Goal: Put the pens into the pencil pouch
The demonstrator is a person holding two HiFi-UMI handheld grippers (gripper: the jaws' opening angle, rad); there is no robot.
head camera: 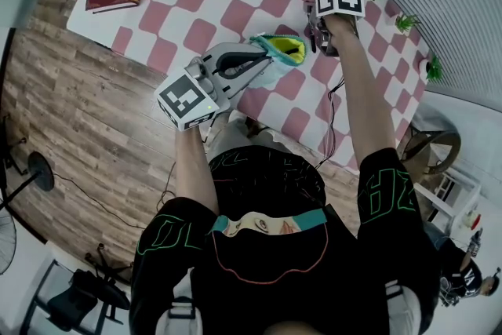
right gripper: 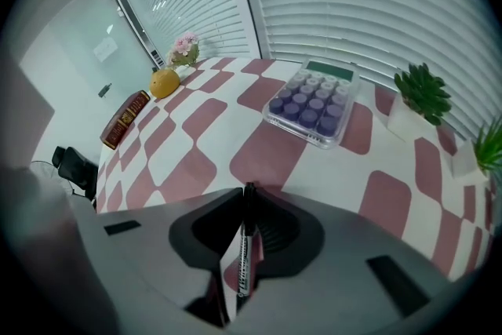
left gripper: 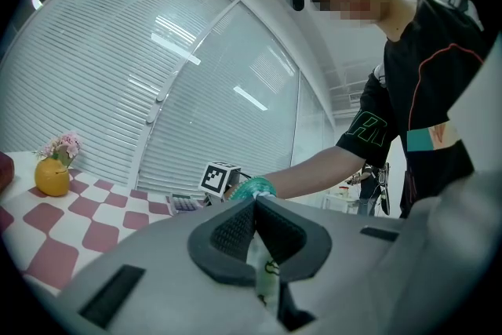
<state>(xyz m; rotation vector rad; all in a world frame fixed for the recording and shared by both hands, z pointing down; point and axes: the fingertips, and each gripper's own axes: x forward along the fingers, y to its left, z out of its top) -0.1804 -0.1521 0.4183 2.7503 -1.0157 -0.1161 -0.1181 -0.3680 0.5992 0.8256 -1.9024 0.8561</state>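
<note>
Keep the slim black pen with the white printed barrel (right gripper: 244, 251) pinched as now between the closed-in jaws of the right gripper (right gripper: 249, 198), above the pink-and-white checked desk (right gripper: 196, 121). Carry it across to the teal fabric pencil pouch with the yellow lining (head camera: 284, 49), held up just beside, on the left.

Leave the left gripper (left gripper: 252, 209) exactly as set, with jaws pressed together on a fold of the pouch's rim and the opening turned toward the right gripper.

Aim for the yellow inside, not the teal lip. Tilt the pen to lead in with one end, to avoid bridging the opening crosswise. Push a good part of the barrel inside before spreading the jaws; releasing sooner risks a tip-out over the rim. Hard to judge the width of the opening from the head view, so go slowly and look down into it on the way.

Avoid knocking the pouch hard enough to tug the fabric out of the left pinch.

Steer clear of the clear-cased calculator with purple keys (right gripper: 314, 100) and the small green potted plant (right gripper: 423, 94) farther back on the desk; no need to pass near either.
</note>
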